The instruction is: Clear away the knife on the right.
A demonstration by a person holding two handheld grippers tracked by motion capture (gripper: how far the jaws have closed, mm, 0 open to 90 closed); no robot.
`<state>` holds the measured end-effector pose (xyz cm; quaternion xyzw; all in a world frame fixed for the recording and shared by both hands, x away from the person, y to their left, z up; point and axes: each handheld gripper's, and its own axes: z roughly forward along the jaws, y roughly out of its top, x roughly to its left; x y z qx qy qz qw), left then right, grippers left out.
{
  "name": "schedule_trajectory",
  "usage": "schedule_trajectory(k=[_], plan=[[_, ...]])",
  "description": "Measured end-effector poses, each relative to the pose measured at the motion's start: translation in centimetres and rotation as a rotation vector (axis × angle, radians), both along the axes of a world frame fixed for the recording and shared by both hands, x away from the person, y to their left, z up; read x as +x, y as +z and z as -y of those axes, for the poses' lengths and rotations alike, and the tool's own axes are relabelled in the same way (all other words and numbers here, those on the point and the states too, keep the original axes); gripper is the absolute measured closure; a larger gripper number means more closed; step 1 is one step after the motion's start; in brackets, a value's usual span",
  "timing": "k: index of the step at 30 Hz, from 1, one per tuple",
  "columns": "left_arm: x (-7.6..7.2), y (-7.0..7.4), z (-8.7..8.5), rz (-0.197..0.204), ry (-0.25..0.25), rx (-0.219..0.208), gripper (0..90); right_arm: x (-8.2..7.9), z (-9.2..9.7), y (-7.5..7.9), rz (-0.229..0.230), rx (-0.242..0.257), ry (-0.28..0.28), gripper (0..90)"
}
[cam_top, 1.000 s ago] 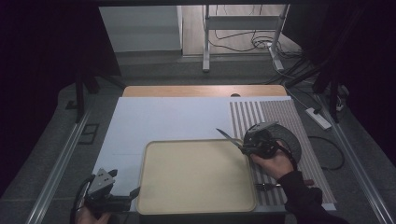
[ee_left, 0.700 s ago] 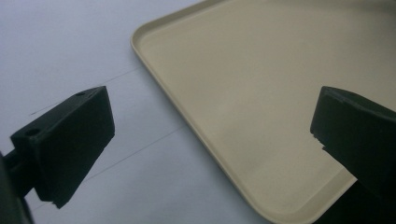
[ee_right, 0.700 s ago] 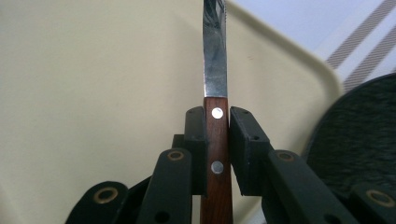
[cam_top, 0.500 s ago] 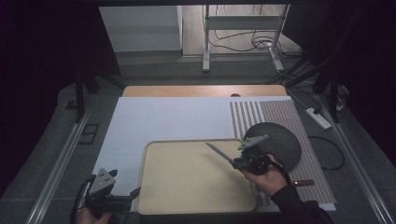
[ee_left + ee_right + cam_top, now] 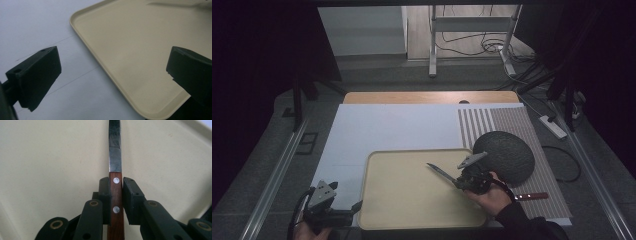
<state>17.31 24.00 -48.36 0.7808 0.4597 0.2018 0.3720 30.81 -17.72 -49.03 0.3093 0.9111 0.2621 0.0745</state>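
Observation:
A knife with a riveted wooden handle (image 5: pixel 115 195) and a steel blade (image 5: pixel 115 150) is clamped by its handle in my right gripper (image 5: pixel 116 182). In the high view that right gripper (image 5: pixel 460 182) hovers over the right part of the cream tray (image 5: pixel 402 210), and the knife blade (image 5: pixel 439 172) points to the upper left. My left gripper (image 5: pixel 356 206) rests at the tray's near left corner. Its black fingers (image 5: pixel 37 75) stand wide apart with nothing held, and the tray corner (image 5: pixel 140 50) lies between them.
A dark round dish (image 5: pixel 507 155) sits on the striped mat (image 5: pixel 512 120) just right of the tray. Another utensil with a reddish handle (image 5: pixel 532 196) lies on the mat beside the person's right hand. A white sheet (image 5: pixel 387 130) covers the table behind the tray.
My right gripper carried the knife left and nearer, from in front of the dark dish to over the tray. The left gripper stayed put.

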Motion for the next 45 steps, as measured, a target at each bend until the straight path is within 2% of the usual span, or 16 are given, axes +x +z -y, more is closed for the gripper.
schedule_trajectory(k=[6, 8, 9, 12, 14, 16, 17, 18, 22, 25, 29, 45], plan=[[0.0, 0.0, 0.0, -0.001, 0.002, -0.002, 0.0, -0.1, -0.1, -0.9, -0.036, -0.037, 0.013, 77.8], [0.0, 0.0, 0.0, -0.001, 0.002, -0.002, 0.0, -0.1, 0.0, -1.0, -0.046, -0.040, 0.035, 71.7], [0.0, 0.0, 0.0, -0.002, 0.002, -0.002, 0.0, -0.1, 0.0, -1.0, -0.046, -0.040, 0.035, 71.7], [0.0, 0.0, 0.0, -0.003, 0.002, -0.001, 0.0, 0.0, 0.0, -0.2, -0.001, -0.027, 0.023, 58.1], [0.1, 0.0, 0.0, -0.005, 0.001, 0.000, 0.0, 0.2, 0.0, 0.2, 0.019, -0.018, 0.023, 56.7], [0.1, 0.0, 0.0, -0.005, 0.001, 0.003, 0.0, 0.3, -0.3, 0.4, 0.026, -0.013, 0.048, 60.8], [0.1, 0.0, 0.1, -0.005, 0.000, 0.005, 0.0, 0.3, -0.9, 0.4, 0.018, -0.003, 0.086, 70.1], [0.1, 0.0, 0.1, -0.006, 0.000, 0.006, 0.0, 0.3, -0.9, 0.4, 0.018, -0.003, 0.086, 70.1], [0.1, 0.0, 0.1, -0.006, -0.001, 0.006, 0.0, 0.5, -2.2, 0.1, -0.014, 0.004, 0.148, 89.0], [0.1, 0.0, 0.0, -0.007, -0.001, 0.007, 0.0, 0.7, -3.2, -0.5, -0.032, -0.009, 0.178, 90.0], [0.1, 0.0, 0.1, -0.006, -0.002, 0.009, 0.0, 0.8, -3.9, -1.4, -0.035, -0.056, 0.196, 90.0], [0.1, 0.0, 0.1, -0.007, -0.001, 0.015, 0.0, 2.1, -0.5, -1.3, -0.068, -0.044, 0.081, 90.0]])
